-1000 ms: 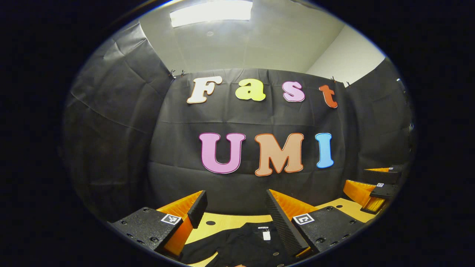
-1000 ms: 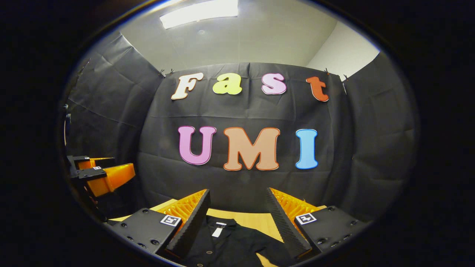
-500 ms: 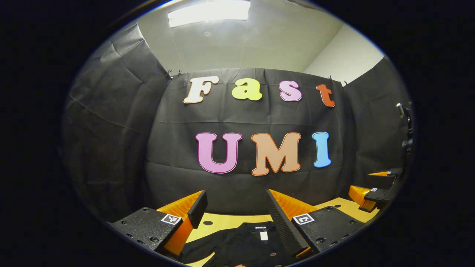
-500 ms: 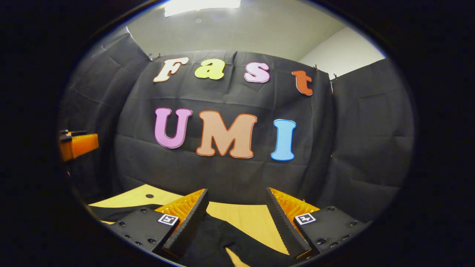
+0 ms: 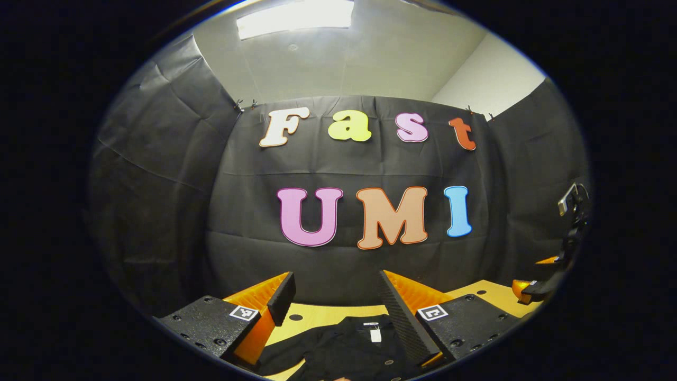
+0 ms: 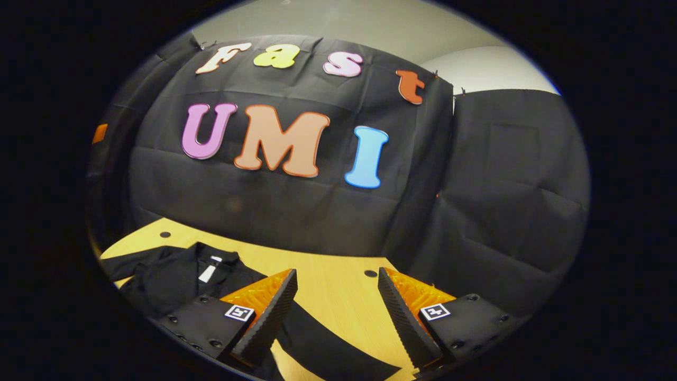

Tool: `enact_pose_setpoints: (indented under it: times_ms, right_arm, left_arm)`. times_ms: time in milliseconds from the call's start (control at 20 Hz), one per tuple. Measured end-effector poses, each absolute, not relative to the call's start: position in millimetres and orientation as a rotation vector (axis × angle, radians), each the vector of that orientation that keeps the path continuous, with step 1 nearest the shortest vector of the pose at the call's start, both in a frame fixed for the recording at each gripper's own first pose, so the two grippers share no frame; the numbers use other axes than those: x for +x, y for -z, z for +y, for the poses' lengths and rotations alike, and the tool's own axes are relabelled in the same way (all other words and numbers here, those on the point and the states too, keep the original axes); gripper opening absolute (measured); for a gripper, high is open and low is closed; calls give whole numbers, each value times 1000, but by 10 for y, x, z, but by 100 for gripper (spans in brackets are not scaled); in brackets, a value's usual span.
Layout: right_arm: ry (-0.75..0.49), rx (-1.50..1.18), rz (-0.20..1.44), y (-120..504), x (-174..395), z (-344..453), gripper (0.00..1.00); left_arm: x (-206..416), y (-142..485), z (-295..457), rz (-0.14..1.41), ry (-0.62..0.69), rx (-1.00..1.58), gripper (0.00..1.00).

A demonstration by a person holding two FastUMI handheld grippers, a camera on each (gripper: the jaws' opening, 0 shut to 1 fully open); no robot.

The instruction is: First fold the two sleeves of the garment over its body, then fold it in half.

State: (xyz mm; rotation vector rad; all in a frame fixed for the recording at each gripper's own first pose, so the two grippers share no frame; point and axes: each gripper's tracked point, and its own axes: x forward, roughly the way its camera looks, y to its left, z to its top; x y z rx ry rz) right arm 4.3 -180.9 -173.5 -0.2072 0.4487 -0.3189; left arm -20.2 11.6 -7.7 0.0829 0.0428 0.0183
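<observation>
Since 1 s ago the right gripper (image 6: 333, 312) has swung out to its own right and tipped down: collar and tag, which sat between its fingers then, are now off to the left of its view, and the sleeve (image 6: 338, 354) has come under the jaws. The left gripper (image 5: 336, 309) has barely shifted; the other gripper's tip (image 5: 531, 290) has slid farther toward the right edge of the left gripper view.

Right jaws stand wide apart w/ nothing between them. Right below and between them the sleeve lies flat on the wooden table (image 6: 328, 280); its long axis runs diagonally from near the left finger down-right toward the right finger, cuff end nearest the lower right. Garment (image 6: 174, 275) body and collar lie up-left of that, so the fold goes back toward the left.

Left jaws also spread, empty, hovering above the garment (image 5: 344, 349) w/ collar and white tag (image 5: 376, 335) between the fingers, approx centred, buttons below.

Judgement: right hand is the nearer one to this sleeve; next move prob. calls for dropping onto the cuff end and closing. No sleeve folded yet, so task is at its start.
</observation>
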Motion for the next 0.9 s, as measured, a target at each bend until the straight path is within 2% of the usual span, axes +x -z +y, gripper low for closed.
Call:
enact_pose_setpoints:
  times_ms: [300, 900]
  right_arm:
    - [388, -190, 598, 2275, -144, -2179, 98]
    - [470, -150, 1030, 3491, -887, -2754, 99]
  left_arm:
    - [-189, 102, 66, 50, -8, 93, 92]
    - [-206, 163, 37, 64, -19, 107, 93]
